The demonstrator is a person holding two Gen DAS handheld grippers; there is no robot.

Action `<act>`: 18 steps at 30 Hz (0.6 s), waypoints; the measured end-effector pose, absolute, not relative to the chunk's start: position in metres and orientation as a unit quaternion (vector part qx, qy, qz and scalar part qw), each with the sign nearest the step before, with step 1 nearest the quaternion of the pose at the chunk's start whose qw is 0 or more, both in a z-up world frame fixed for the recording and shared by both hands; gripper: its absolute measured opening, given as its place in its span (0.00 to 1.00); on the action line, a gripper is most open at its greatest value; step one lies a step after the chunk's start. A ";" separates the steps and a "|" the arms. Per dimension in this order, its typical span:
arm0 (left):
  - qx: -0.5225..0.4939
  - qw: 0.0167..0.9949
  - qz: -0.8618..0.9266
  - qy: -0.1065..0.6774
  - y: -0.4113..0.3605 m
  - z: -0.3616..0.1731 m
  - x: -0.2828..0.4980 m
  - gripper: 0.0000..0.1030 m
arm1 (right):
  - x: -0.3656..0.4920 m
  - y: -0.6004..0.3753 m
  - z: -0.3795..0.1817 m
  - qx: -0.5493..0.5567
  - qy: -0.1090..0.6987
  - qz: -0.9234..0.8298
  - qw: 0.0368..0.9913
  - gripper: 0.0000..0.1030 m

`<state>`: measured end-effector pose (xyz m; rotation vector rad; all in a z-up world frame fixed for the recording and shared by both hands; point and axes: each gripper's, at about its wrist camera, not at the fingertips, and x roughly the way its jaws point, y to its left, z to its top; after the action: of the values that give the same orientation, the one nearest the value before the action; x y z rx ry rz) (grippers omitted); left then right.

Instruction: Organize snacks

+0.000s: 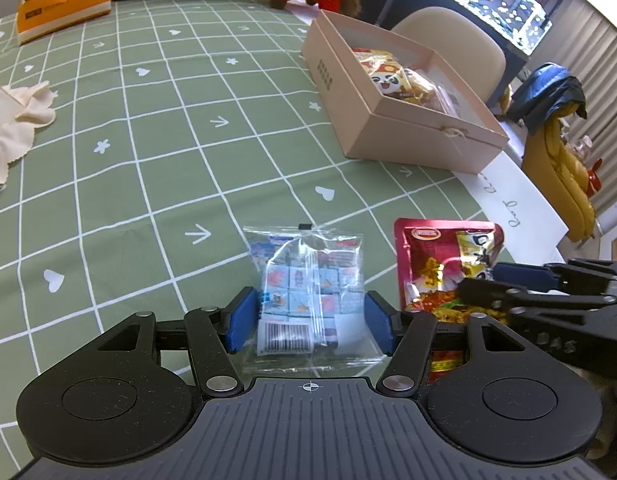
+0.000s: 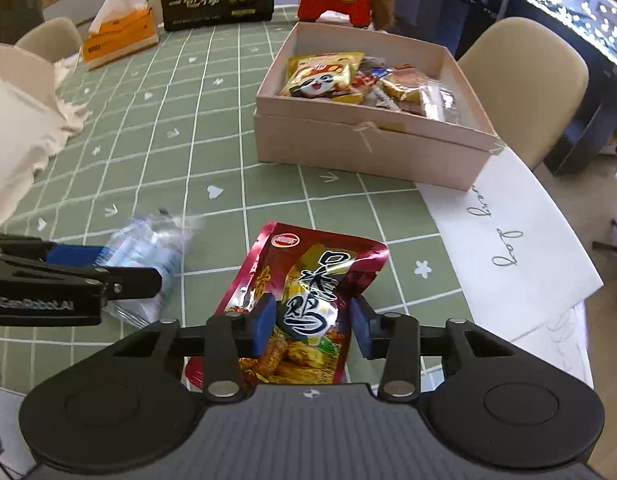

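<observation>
Left wrist view: my left gripper (image 1: 310,322) straddles the clear bag (image 1: 308,292), pads wide at its two edges, and I cannot tell whether they press it. The bag lies on the green cloth (image 1: 148,152), nearer me than the box (image 1: 388,120) (already holding snacks).

Right wrist view: my right gripper (image 2: 314,326) brackets the red pouch (image 2: 304,304), its left pad on the foil, the right just beside it; whether it grips I cannot tell. The pouch lies before the box (image 2: 368,148).
</observation>
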<state>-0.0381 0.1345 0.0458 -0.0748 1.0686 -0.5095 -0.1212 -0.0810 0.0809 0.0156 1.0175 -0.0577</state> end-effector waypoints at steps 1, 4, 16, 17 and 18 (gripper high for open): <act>-0.035 0.829 -0.241 0.504 0.135 0.046 -0.038 0.62 | -0.123 -0.082 0.083 0.010 0.485 -0.029 0.874 0.33; -0.035 0.829 -0.241 0.503 0.135 0.046 -0.038 0.62 | -0.127 -0.083 0.093 0.019 0.476 -0.025 0.879 0.29; -0.042 0.829 -0.249 0.498 0.142 0.044 -0.039 0.52 | -0.131 -0.049 0.119 0.050 0.465 0.056 0.882 0.09; -0.043 0.830 -0.247 0.498 0.144 0.044 -0.038 0.50 | -0.129 -0.046 0.116 0.050 0.468 0.053 0.881 0.09; -0.047 0.830 -0.246 0.499 0.147 0.044 -0.038 0.45 | -0.127 -0.045 0.114 0.049 0.470 0.046 0.880 0.09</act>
<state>-0.0382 0.1469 0.0436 -0.0988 1.0586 -0.5231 -0.1274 -0.0454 0.1137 0.1031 0.9805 0.0952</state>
